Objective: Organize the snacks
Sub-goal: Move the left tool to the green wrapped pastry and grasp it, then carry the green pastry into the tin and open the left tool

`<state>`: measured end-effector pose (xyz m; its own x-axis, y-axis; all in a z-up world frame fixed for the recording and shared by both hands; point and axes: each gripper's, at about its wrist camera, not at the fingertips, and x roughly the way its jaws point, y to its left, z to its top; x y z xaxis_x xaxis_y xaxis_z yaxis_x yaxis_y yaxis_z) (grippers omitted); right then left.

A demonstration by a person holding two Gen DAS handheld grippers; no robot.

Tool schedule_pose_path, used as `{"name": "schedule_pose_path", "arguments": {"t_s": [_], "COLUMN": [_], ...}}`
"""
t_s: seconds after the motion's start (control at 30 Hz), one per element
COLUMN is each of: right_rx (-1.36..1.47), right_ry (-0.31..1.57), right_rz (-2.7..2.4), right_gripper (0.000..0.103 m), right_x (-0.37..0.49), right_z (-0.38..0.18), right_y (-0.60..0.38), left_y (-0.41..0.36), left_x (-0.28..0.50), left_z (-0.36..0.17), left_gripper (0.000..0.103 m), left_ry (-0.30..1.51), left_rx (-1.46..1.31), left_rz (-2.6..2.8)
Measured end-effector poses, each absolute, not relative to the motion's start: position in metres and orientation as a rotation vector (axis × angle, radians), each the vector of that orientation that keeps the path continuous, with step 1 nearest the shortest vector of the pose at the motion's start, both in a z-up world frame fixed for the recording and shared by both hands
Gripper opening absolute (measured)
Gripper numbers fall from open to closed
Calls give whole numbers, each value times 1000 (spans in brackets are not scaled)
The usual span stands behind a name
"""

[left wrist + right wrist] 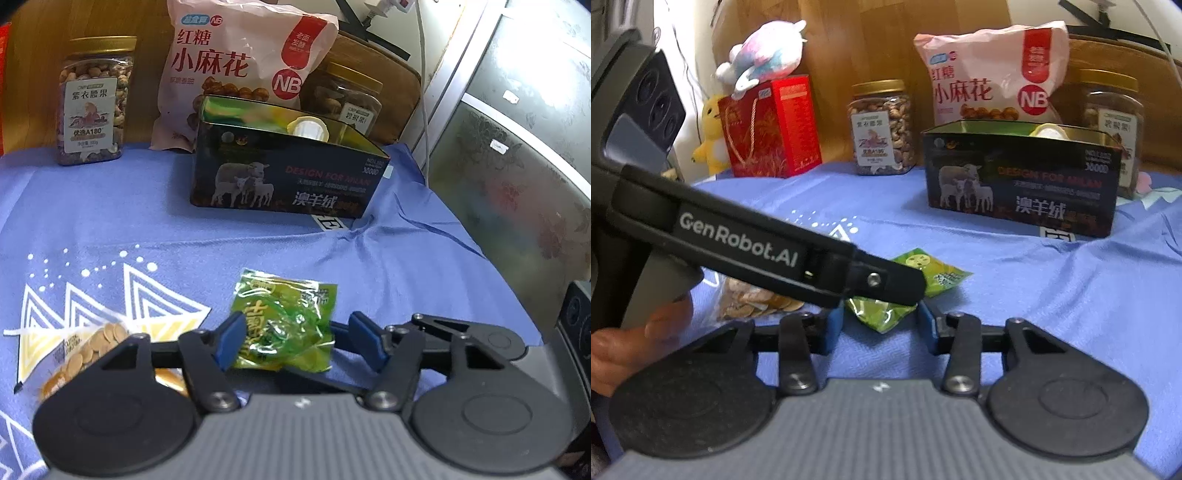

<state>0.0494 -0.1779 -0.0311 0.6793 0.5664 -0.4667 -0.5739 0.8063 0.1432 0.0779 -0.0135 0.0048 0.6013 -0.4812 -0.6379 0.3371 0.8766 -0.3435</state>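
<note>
**Green packet between left gripper's pads, not clamped**

Green snack packet (284,321) lies flat on the blue cloth (388,258). Left gripper (299,341) has its blue pads apart on either side of it: left pad touches the packet's edge, right pad stands just clear. Right wrist view shows the same packet (886,314) under the left gripper's arm.

Right gripper (879,326) is spread apart too, holding nothing, low over the cloth just short of the packet.

Clear bag of round biscuits (88,354) lies just left of the packet. Black open-top box (284,177) sits further back on the cloth, a white-capped item inside. Behind it: pink snack bag (240,74), nut jar (94,99) to its left, second jar (347,96) to its right.
</note>
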Motion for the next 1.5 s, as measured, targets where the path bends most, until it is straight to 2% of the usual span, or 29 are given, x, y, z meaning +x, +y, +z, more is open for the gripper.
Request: {"name": "schedule_pose_path", "arguments": {"t_s": [0.2,0.3,0.33,0.4,0.47,0.53,0.7,0.97,1.0,1.1,1.23,1.37,1.4,1.5], "right_rx": [8,18,29,34,54,65,9,-18,-14,-9,-15,-28,-33,-49], "right_ry": [425,387,378,365,365,367,380,449,458,489,491,501,509,529], "right_rz": [632,622,621,592,599,608,598,552,550,541,543,543,547,557], "right_gripper": [45,45,45,28,20,19,19,22,22,28,29,38,39,43], "right_x": [39,38,39,41,44,45,43,52,53,57,57,58,60,67], "right_z": [-24,-17,-15,-10,-7,-7,-13,-22,-23,-27,-27,-28,-29,-31], "right_y": [-184,-187,-188,-191,-195,-196,-191,-198,-199,-200,-199,-197,-196,-190], "left_y": [-17,-20,-20,-20,-21,-25,-23,22,25,24,6,-5,-7,-11], "left_x": [73,71,71,71,71,71,77,89,91,96,105,124,127,130], "left_z": [17,26,29,36,41,43,35,34,33,28,17,-1,-5,-7], "left_gripper": [60,58,54,49,49,50,50,50,53,59,59,59,57,40], "left_ry": [761,731,724,712,698,690,720,747,758,782,832,920,934,930], "left_rx": [-208,-200,-203,-213,-214,-201,-208,-327,-342,-365,-344,-377,-385,-384], "left_rz": [-498,-509,-515,-534,-553,-563,-561,-493,-493,-515,-550,-571,-575,-581]}}
